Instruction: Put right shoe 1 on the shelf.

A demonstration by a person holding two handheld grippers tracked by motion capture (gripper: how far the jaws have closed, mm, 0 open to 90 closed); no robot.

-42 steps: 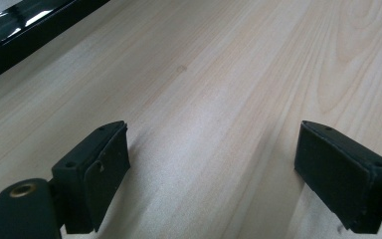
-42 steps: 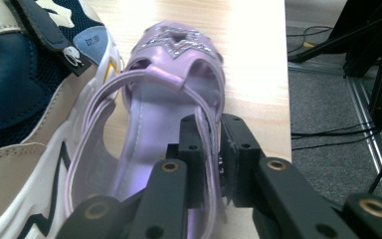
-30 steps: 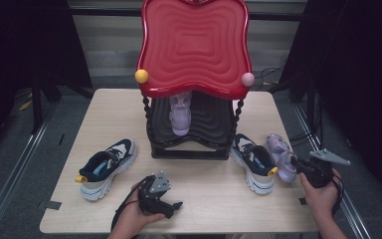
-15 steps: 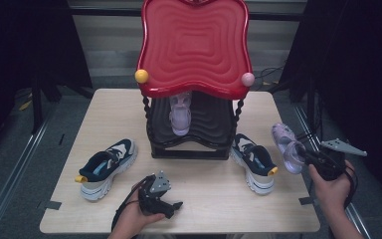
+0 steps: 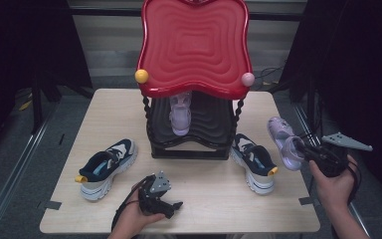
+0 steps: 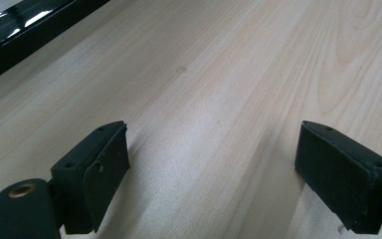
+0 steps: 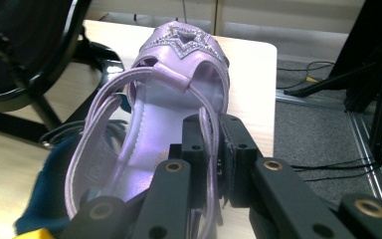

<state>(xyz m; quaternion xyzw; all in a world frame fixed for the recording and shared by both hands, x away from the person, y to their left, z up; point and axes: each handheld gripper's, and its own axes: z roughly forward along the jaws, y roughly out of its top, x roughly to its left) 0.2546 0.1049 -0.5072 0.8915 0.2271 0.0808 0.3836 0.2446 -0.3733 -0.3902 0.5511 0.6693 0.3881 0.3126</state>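
Observation:
My right gripper is shut on the strap of a purple sandal with a glittery star on its toe, held lifted over the table's right edge. A matching purple sandal stands on the lower shelf of the black and red shoe stand. A navy and white sneaker lies right of the stand, its mate left of it. My left gripper rests low near the table's front edge, open, with bare wood between its pads.
The wooden table has bare room in front of the stand. Cables and a dark stand leg lie on the floor beyond the table's right edge. Black metal rails run along the left side.
My right gripper has lifted the purple sandal off the table beside the right sneaker and carried it up and to the right. The left gripper has stayed put.

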